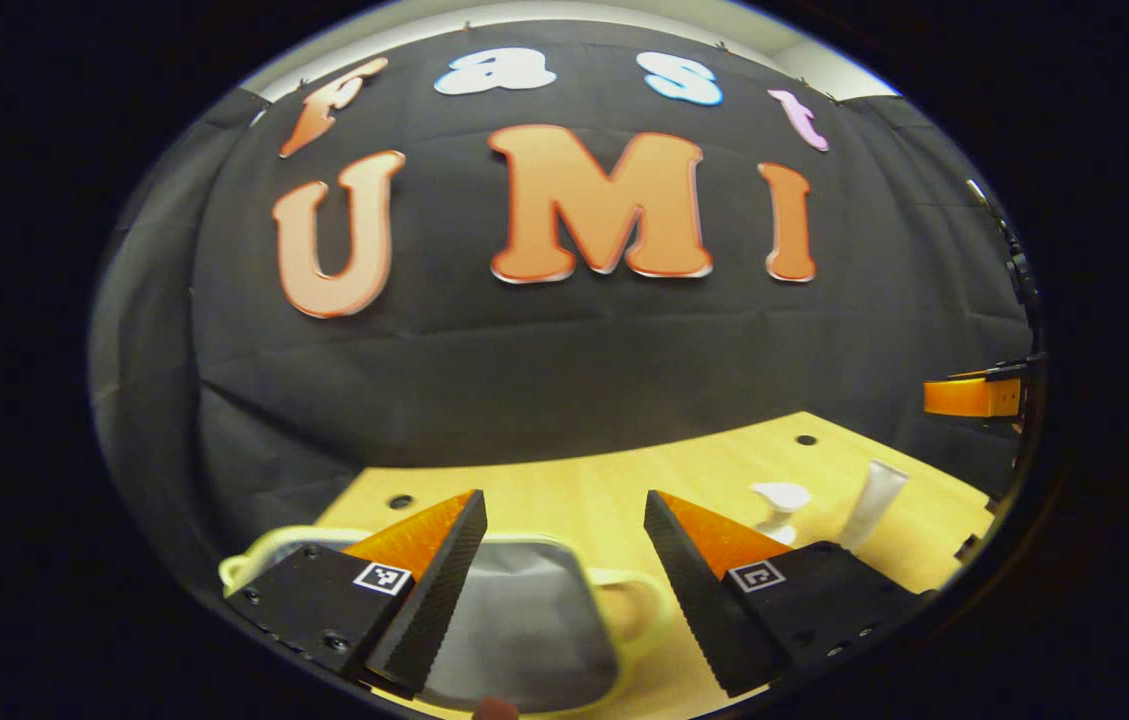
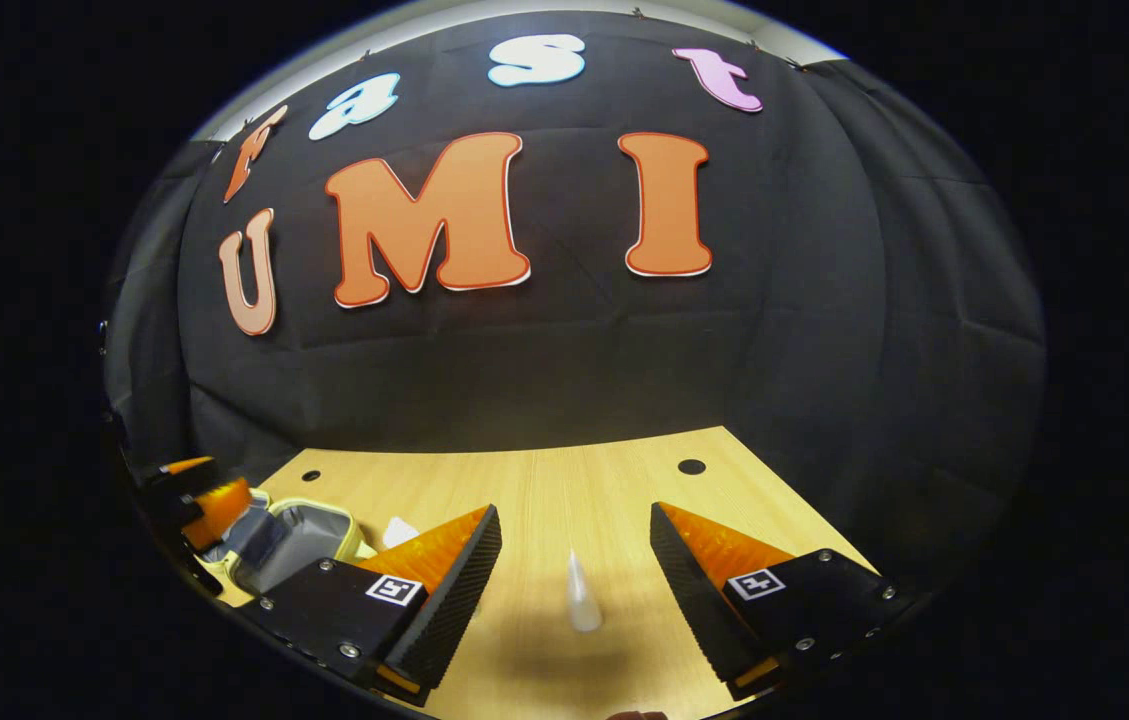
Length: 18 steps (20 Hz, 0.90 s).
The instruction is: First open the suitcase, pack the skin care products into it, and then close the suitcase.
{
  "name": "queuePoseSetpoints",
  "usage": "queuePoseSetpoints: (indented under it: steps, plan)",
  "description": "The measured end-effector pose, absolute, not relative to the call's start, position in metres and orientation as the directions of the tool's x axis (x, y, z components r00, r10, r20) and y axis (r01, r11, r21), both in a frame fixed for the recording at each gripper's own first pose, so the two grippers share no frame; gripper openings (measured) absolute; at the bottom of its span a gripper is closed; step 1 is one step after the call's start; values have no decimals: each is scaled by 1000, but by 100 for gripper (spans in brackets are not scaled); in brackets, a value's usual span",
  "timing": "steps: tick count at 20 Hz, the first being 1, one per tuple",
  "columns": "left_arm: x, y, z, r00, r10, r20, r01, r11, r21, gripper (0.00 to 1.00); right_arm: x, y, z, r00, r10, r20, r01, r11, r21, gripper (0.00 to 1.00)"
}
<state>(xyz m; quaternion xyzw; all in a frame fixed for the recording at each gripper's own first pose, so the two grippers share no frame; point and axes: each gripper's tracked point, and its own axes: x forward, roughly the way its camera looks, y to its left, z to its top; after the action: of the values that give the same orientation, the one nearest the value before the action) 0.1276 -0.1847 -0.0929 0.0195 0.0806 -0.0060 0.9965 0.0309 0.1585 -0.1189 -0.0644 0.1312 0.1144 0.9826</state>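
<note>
Both my grippers are spread wide w/ nothing between the fingers. Left gripper (image 1: pixel 564 575) hangs over the suitcase (image 1: pixel 524 620), a small pale-yellow case lying open on the wooden table (image 1: pixel 584 480), grey lining showing betw. my fingers. Past the right-hand finger in the left gripper view stand two white skin care items: a pump bottle (image 1: pixel 781 503) and, just beside it, a tube (image 1: pixel 874 500) leaning a bit. At the far right edge of that view the right gripper's finger (image 1: pixel 974 397) pokes in, up off the table.

Right gripper (image 2: pixel 574 575) is held above the table w/ the tube (image 2: pixel 581 595) upright betw. its fingers but not touching either. Farther left in the right gripper view: pump bottle (image 2: pixel 400 530), then the open suitcase (image 2: pixel 289 545) w/ the left gripper (image 2: pixel 204 505) over it. Black cloth wall (image 2: pixel 574 350) at the back
</note>
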Motion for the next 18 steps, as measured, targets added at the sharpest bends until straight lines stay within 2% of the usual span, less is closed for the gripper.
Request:
queuePoseSetpoints:
  steps: [5, 8, 11, 18]
  plan:
    - [158, -271, -169, 961, -99, -257, 102, 995, -3, 99, 39, 115, -141, 934, 171, -314, -206, 975, -82, 96]
    - [167, -304, -198, 950, -126, -287, 145, 988, 45, 100, 45, 92, -152, 932, 140, -334, -171, 983, -64, 95]
    - [185, -318, -219, 945, -123, -302, 152, 986, 74, 99, 49, 81, -164, 927, 121, -354, -159, 984, -79, 95]
    - [228, -322, -259, 937, -46, -347, 88, 990, 107, 100, 55, 76, -186, 909, 116, -399, -163, 983, -86, 95]
